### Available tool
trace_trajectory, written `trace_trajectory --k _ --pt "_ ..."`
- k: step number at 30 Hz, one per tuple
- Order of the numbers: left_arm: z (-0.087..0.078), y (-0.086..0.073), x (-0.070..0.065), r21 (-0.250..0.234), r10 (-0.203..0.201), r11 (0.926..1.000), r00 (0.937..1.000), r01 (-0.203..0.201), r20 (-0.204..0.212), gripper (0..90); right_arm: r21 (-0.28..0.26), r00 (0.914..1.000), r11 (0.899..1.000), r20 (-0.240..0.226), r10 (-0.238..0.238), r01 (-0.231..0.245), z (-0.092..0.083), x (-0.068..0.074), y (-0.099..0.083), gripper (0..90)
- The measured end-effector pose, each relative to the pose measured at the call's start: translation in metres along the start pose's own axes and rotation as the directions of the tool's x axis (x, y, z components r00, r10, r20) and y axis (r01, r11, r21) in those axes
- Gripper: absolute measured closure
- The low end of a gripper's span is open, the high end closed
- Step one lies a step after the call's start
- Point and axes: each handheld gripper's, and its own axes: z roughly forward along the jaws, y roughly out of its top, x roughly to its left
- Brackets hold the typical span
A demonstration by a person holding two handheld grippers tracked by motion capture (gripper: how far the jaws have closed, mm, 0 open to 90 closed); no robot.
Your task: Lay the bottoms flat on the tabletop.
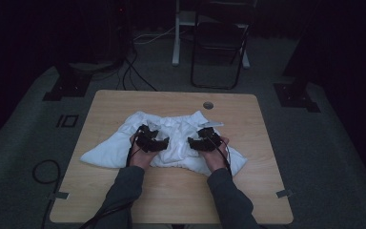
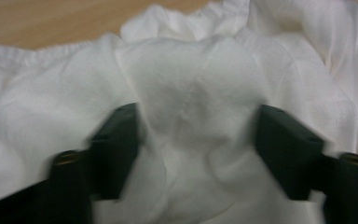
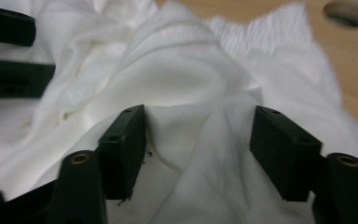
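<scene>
The cloth lies mid-table, both grippers on it, a hole behind.

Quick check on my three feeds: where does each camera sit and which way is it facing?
High view: above the near table edge, looking forward and down; forearms, left gripper, right gripper.
Left gripper view: rides that gripper, looking along its open fingers at the white garment.
Right gripper view: same, past its open fingers toward the table's round hole.
Shared: the garment and wooden tabletop.
</scene>
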Motion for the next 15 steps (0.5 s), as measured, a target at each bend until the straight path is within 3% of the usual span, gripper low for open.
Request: trace_trajectory --k 1,2,5,7,10,13,15 --pt "0.002 0.0 0.0 0.019 0.004 0.9998 0.9994 -0.005 0.033 56.7 0.013 1.0 1.0 -0.007 0.005 -0.005 0.003 -0.001 -0.001 43.0" --pt "0.002 0.0 -0.001 0.027 0.011 0.9996 0.9994 -0.011 0.032 69.1 0.033 0.9995 0.999 -0.028 0.011 -0.01 0.006 -0.002 -0.003 50.5" --pt "-0.006 0.0 -0.002 0.022 0.033 0.9992 0.9991 -0.034 0.028 85.4 0.04 0.9991 0.999 -0.041 -0.014 0.015 0.004 -0.002 -0.01 75.0" --pt "-0.01 0.0 -0.002 0.014 0.034 0.9993 0.9989 -0.035 0.033 88.3 0.031 0.9988 0.999 -0.043 -0.023 0.024 0.0 -0.001 -0.012 79.3" --pt "-0.04 -0.004 -0.002 -0.037 0.07 0.997 0.9969 -0.069 0.036 88.7 -0.025 0.9959 0.997 -0.054 -0.072 0.071 -0.022 -0.001 -0.022 85.6" --pt "-0.055 -0.006 -0.002 -0.057 0.076 0.9956 0.9966 -0.075 0.031 88.8 -0.05 0.9935 0.995 -0.066 -0.093 0.09 -0.035 0.0 -0.028 86.3" --pt "-0.074 -0.013 -0.003 -0.085 0.077 0.9936 0.9965 -0.074 0.034 88.9 -0.079 0.9898 0.992 -0.097 -0.104 0.097 -0.052 0.004 -0.037 86.4"
